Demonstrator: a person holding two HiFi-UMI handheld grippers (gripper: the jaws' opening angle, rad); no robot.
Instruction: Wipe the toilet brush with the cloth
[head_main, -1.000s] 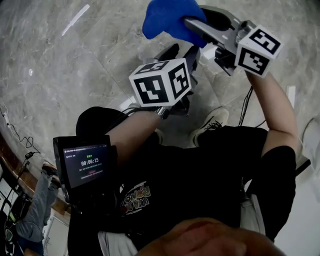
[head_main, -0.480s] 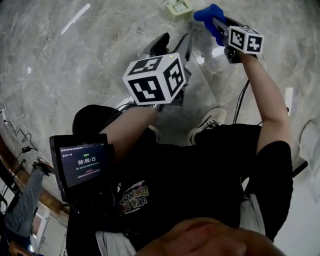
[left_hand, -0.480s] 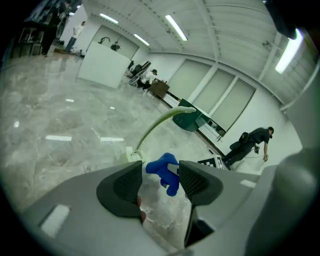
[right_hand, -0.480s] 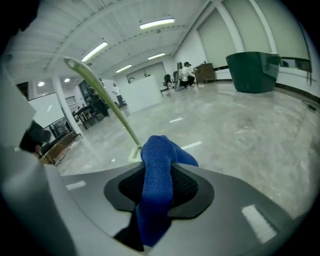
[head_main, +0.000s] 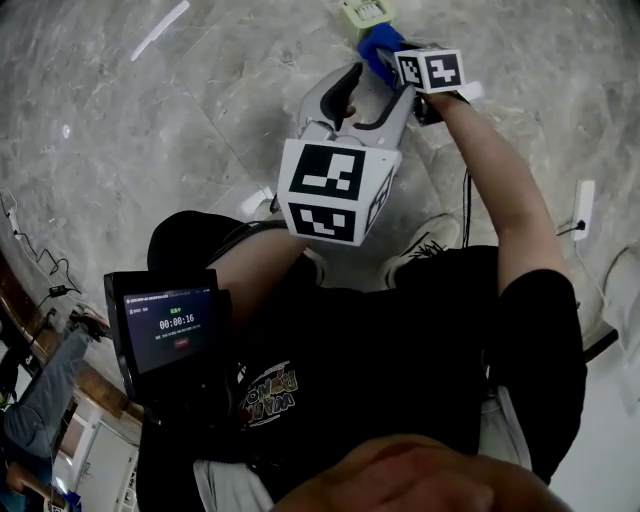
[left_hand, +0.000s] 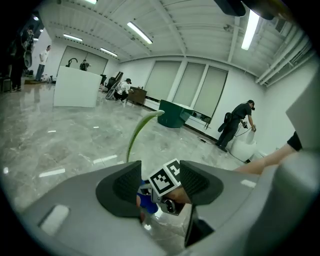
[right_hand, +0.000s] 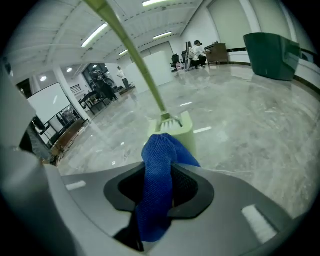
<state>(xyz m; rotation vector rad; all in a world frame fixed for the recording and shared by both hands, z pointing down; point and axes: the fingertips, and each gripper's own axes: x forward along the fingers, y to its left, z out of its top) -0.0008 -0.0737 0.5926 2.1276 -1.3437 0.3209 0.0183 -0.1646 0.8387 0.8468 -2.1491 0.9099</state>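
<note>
A pale green toilet brush (right_hand: 169, 120) stands in its holder (right_hand: 186, 134) on the marble floor, its long handle (right_hand: 131, 50) slanting up and left. In the head view the holder (head_main: 364, 12) sits at the top edge. My right gripper (right_hand: 159, 187) is shut on a blue cloth (right_hand: 156, 180), which hangs just short of the holder. In the head view the cloth (head_main: 377, 44) is right beside the holder. My left gripper (head_main: 372, 88) is open a little nearer to me, with nothing between its jaws. Past the left gripper (left_hand: 160, 187) I see the right one's marker cube (left_hand: 166, 178) and the curved handle (left_hand: 136, 134).
A white power strip (head_main: 582, 208) and cable lie on the floor at the right. A timer screen (head_main: 170, 325) hangs at my chest. My shoe (head_main: 424, 248) is below the grippers. Far off stand a green bin (left_hand: 175, 114), a white counter (left_hand: 77, 87) and several people.
My right gripper has dropped from high up to just beside the brush holder, cloth still in it. My left gripper has rolled and risen slightly toward the holder.
</note>
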